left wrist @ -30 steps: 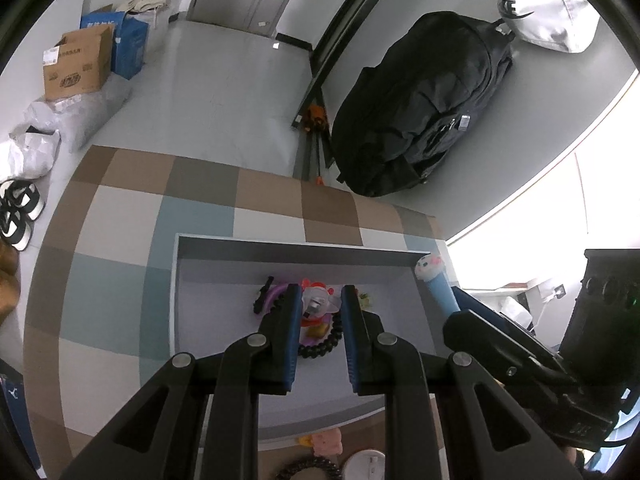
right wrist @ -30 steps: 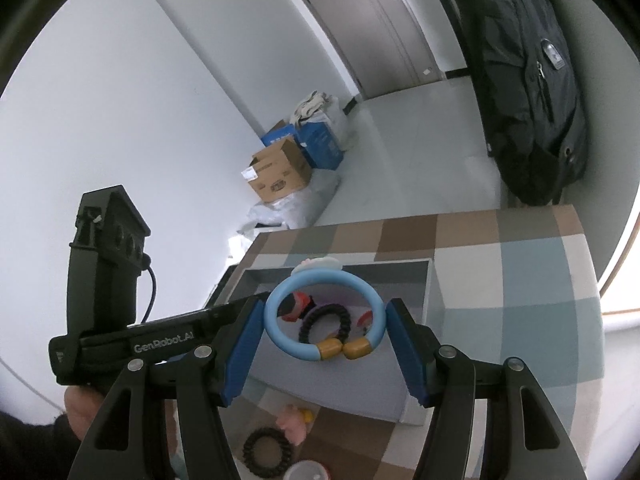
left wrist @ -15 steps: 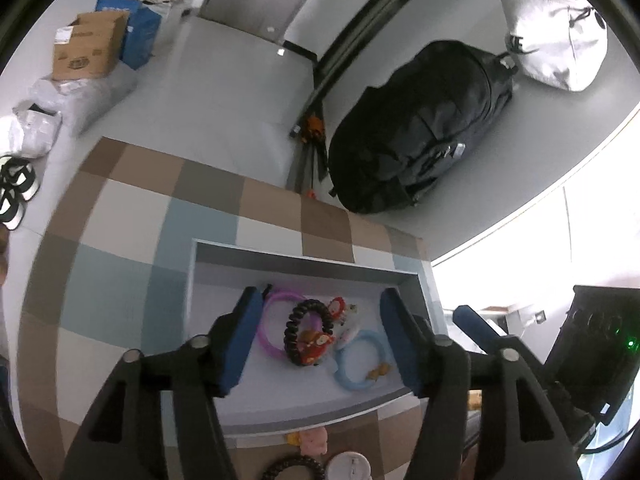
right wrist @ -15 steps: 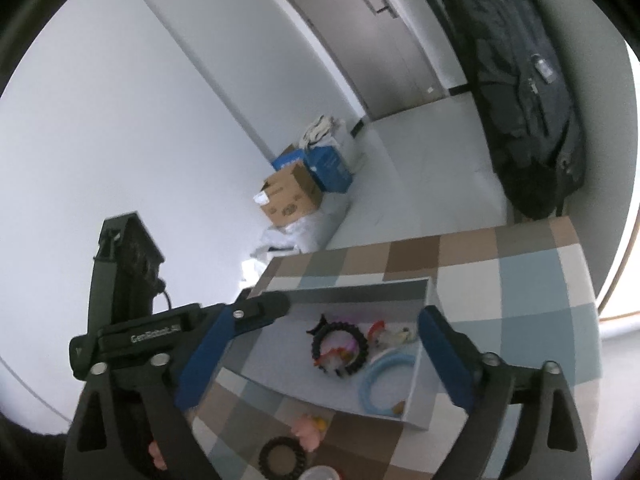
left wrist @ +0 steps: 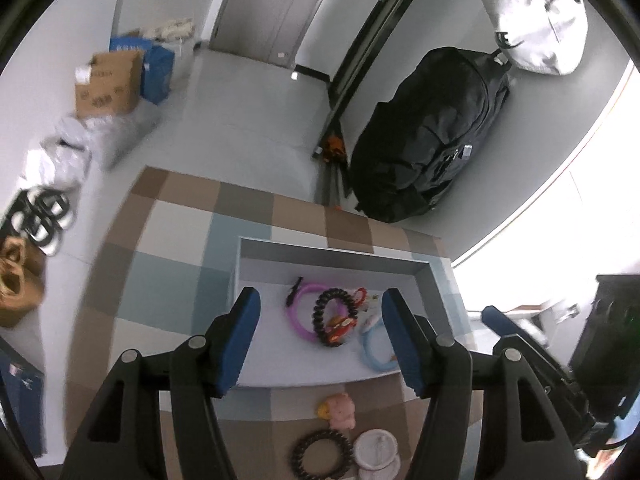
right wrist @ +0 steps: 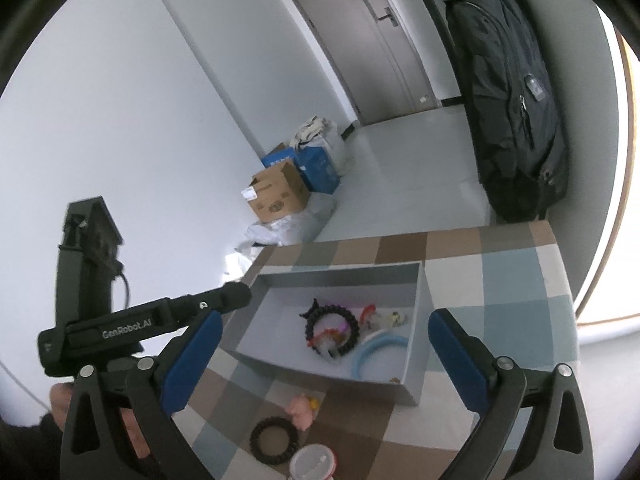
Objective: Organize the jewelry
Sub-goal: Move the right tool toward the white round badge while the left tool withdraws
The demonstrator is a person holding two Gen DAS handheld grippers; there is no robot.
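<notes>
Here both claws, left claw [left wrist: 320, 338] and right claw [right wrist: 322, 350], are released and empty, the right still widening, above the shallow grey rectangular tray [left wrist: 332, 249]; a light-blue plastic bangle [left wrist: 374, 346] lies at its four o'clock corner.

Open-topped tray, clear from above

The shallow grey rectangular tray [left wrist: 436, 292] has bare floor at its left half; bracelets crowd its right, and low walls block sideways entry.

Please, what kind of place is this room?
Probably a room at home, near its entrance: a grey door, shoes on the floor, and a table with a checked cloth.
</notes>
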